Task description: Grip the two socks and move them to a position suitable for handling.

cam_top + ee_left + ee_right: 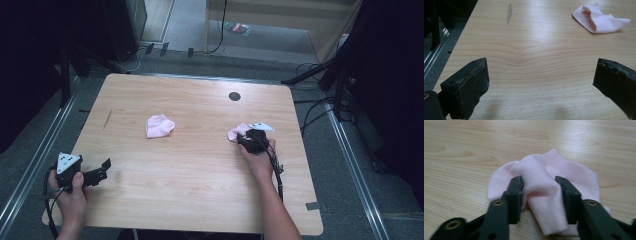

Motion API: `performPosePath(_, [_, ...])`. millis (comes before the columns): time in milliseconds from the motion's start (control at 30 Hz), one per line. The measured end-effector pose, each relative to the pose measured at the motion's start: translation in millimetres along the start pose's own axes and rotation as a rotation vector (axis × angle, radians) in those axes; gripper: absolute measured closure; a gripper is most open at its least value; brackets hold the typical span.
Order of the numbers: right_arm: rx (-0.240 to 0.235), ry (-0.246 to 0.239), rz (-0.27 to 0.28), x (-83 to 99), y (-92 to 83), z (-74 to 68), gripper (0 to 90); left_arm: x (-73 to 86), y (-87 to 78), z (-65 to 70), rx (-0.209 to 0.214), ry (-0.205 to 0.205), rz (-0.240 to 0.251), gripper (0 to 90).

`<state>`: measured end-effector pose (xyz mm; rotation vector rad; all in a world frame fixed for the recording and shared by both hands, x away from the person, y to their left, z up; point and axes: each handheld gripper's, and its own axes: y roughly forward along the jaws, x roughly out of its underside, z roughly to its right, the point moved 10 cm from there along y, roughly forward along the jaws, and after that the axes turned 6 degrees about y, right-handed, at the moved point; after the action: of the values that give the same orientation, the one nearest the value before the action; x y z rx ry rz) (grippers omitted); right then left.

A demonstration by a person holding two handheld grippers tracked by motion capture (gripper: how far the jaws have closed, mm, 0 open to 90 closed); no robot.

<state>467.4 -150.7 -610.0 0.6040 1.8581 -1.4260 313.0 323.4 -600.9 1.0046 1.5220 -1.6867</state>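
Two pink socks lie on the wooden table (200, 195). One sock (159, 125) is crumpled near the middle, also far off at the upper right of the left gripper view (601, 21). The other sock (235, 133) lies at the right, and my right gripper (248, 140) is down on it. In the right gripper view the jaws (539, 187) pinch a raised fold of this sock (571, 170) between their pads. My left gripper (104, 170) rests at the table's front left, jaws wide open (541, 82) over bare wood.
A round dark hole (234, 96) sits in the tabletop near the far edge. A thin dark streak (108, 119) marks the wood at the left. Cables and dark stands surround the table on the floor.
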Motion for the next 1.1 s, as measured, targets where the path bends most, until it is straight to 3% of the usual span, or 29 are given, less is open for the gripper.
performPosePath(67, [-0.019, 0.034, 0.005, 0.6, -1.0, -0.9, 75.3, -0.1, -0.5, -0.4, 0.002, -0.004, 0.002, 0.0])
performPosePath(233, [-0.019, 0.077, 0.009, -0.9, 0.0, -0.9, 81.2, 0.0, -0.3, -0.4, 0.0, -0.003, 0.001, 0.0])
performPosePath(367, [-0.04, 0.082, 0.025, -5.7, -4.4, -2.5, 82.2, -0.1, -0.5, -0.7, -0.001, -0.005, 0.002, 0.0])
performPosePath(567, [-0.078, 0.084, 0.094, -17.3, -24.7, -12.6, 82.2, -0.7, -1.2, -2.9, -0.015, -0.021, 0.016, 0.0])
performPosePath(733, [-0.063, 0.049, 0.128, -19.7, -39.7, -17.4, 82.2, -0.6, -0.8, -3.1, -0.02, -0.024, 0.014, 0.0])
performPosePath(1100, [-0.088, 0.068, 0.15, -20.9, -69.7, -22.8, 82.2, -0.6, -1.0, -3.2, -0.015, -0.024, 0.013, 0.0])
